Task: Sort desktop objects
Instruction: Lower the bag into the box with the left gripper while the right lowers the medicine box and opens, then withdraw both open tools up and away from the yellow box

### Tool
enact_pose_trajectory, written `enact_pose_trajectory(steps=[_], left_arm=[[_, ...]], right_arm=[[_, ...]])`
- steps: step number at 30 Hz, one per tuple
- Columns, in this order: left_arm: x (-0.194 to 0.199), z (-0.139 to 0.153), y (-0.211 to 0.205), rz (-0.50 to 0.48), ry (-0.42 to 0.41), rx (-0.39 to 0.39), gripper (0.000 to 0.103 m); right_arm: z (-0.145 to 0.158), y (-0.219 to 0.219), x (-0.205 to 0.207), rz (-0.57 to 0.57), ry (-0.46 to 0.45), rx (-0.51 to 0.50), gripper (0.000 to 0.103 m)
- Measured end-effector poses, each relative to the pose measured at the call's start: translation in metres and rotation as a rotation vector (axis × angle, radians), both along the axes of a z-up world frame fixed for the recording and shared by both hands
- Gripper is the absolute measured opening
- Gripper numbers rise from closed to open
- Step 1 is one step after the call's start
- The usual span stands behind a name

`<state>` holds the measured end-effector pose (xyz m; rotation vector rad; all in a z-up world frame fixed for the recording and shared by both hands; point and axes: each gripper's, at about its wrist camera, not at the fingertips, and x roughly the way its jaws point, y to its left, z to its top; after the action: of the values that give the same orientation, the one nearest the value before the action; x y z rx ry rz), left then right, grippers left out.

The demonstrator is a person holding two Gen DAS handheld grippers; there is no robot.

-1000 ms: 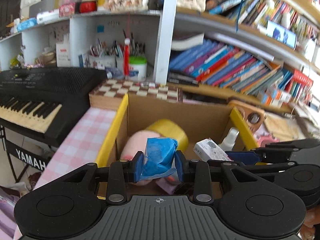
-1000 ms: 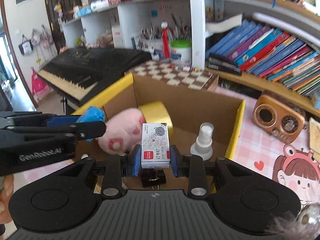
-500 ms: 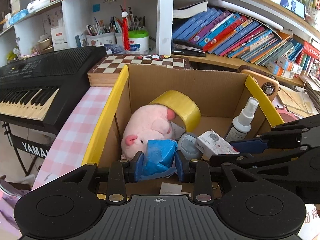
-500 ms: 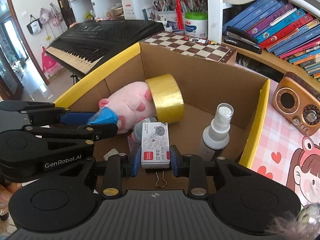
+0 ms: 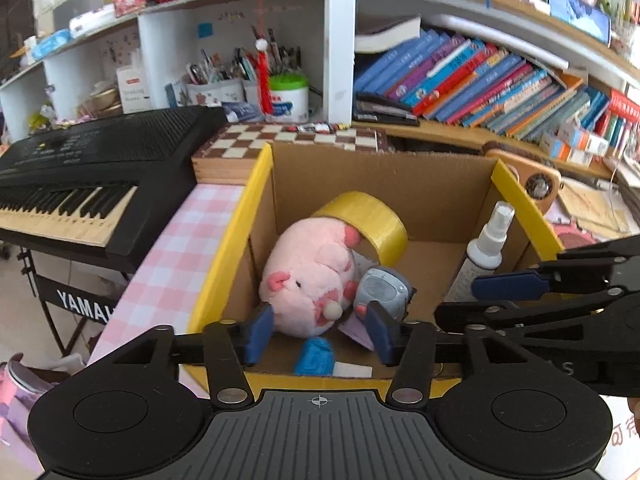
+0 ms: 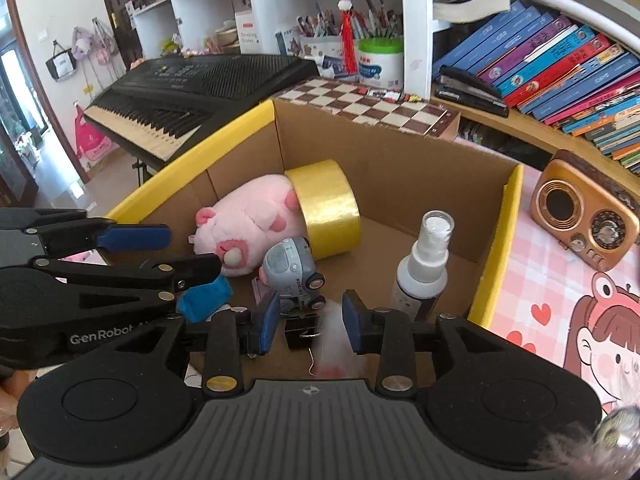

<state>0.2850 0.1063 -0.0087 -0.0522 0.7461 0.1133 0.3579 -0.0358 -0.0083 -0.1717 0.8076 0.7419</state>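
Both grippers are hanging over the yellow-edged cardboard box (image 6: 494,232). The left gripper (image 5: 318,330) is opening its fingers, nothing pressed between them; the blue wrapped item (image 5: 315,356) is lying on the box floor below, beside the pink plush pig (image 5: 308,276). The right gripper (image 6: 308,322) is opening too, with a blurred white staples box (image 6: 336,344) dropping loose between its fingers.

Black keyboard (image 5: 80,168) left, chessboard (image 5: 288,140) behind, books (image 5: 480,84) on shelf, radio (image 6: 584,216) right.
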Motion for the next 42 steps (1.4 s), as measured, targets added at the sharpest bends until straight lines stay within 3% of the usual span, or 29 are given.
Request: enact_pose_trajectory(steps=[6, 12, 21, 31, 42], left_arm=[[-0.025, 0.015, 0.000, -0.020, -0.062, -0.033, 0.071], [-0.055, 0.033, -0.014, -0.062, -0.141, -0.020, 0.082], [-0.121, 0.054, -0.025, -0.069, -0.246, -0.005, 0.088], [-0.179, 0.043, -0.034, -0.080, -0.246, -0.005, 0.093], [-0.217, 0.026, -0.035, -0.067, -0.216, -0.016, 0.093]], right_arm=[[0.016, -0.015, -0.021, -0.069, -0.058, 0.032, 0.043], [0.033, -0.035, -0.055, -0.165, -0.145, 0.062, 0.048], [0.046, -0.069, -0.126, -0.318, -0.246, 0.089, 0.053], [0.034, -0.099, -0.207, -0.472, -0.286, 0.062, 0.062], [0.013, -0.108, -0.265, -0.529, -0.269, 0.004, 0.069]])
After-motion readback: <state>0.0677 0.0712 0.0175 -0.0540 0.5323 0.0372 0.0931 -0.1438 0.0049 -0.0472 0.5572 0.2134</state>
